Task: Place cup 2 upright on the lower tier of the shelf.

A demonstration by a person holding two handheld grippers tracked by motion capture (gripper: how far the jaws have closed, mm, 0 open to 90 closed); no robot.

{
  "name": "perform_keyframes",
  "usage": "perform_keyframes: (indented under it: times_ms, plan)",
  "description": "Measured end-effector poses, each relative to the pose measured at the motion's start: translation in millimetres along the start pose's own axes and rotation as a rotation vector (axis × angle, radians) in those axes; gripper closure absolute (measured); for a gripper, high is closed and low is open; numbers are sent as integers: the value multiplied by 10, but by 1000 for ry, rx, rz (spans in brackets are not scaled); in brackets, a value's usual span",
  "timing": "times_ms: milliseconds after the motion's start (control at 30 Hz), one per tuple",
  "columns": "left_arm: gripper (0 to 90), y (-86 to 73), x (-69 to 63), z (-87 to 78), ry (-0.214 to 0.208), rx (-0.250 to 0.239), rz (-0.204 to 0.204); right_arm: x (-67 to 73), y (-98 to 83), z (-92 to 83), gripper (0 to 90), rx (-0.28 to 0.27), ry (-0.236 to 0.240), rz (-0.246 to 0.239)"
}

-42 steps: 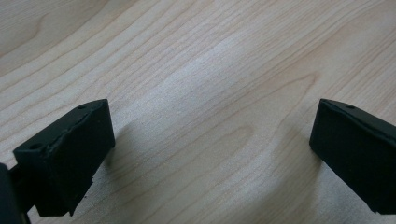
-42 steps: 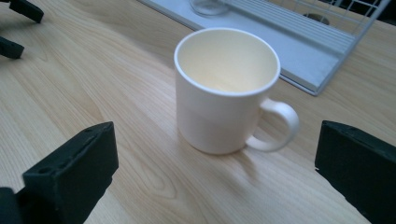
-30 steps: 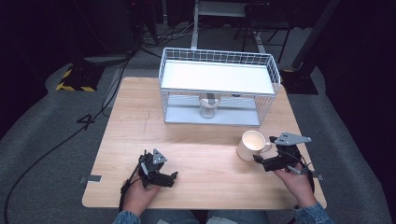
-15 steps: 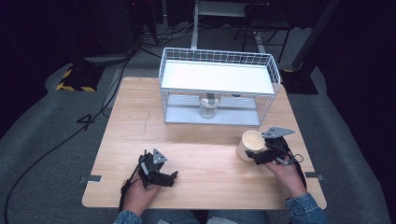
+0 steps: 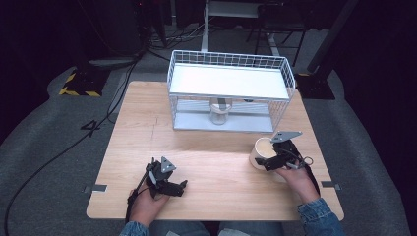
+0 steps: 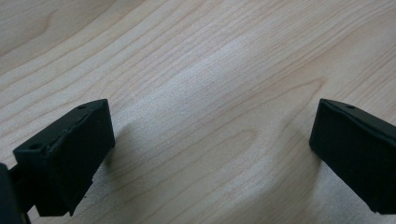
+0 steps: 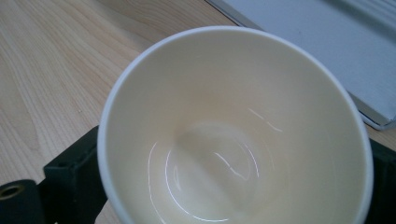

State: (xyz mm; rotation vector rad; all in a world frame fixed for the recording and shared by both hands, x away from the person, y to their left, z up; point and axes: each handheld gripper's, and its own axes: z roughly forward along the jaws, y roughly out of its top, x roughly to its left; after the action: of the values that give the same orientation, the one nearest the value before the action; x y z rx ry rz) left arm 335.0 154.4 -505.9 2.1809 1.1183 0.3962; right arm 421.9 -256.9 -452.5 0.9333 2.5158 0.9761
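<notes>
Cream cup (image 5: 262,151) stands upright between the right gripper (image 5: 273,160)'s parted jaws, wire rack (image 5: 228,91) at 11 o'clock; left gripper (image 5: 167,183) rests spread wide.

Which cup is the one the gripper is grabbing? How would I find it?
Look at the wooden table, then in front of the white wire rack at its right end. There stands a cream cup, empty, between the right gripper jaws; the glass jar sits under the rack.
</notes>
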Motion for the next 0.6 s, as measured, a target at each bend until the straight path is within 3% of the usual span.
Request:
perform_keyframes:
  times_ms: [600]
  plan:
    - [5, 0, 1, -1, 2, 0, 2, -26, 34, 24, 91, 51, 11, 25]
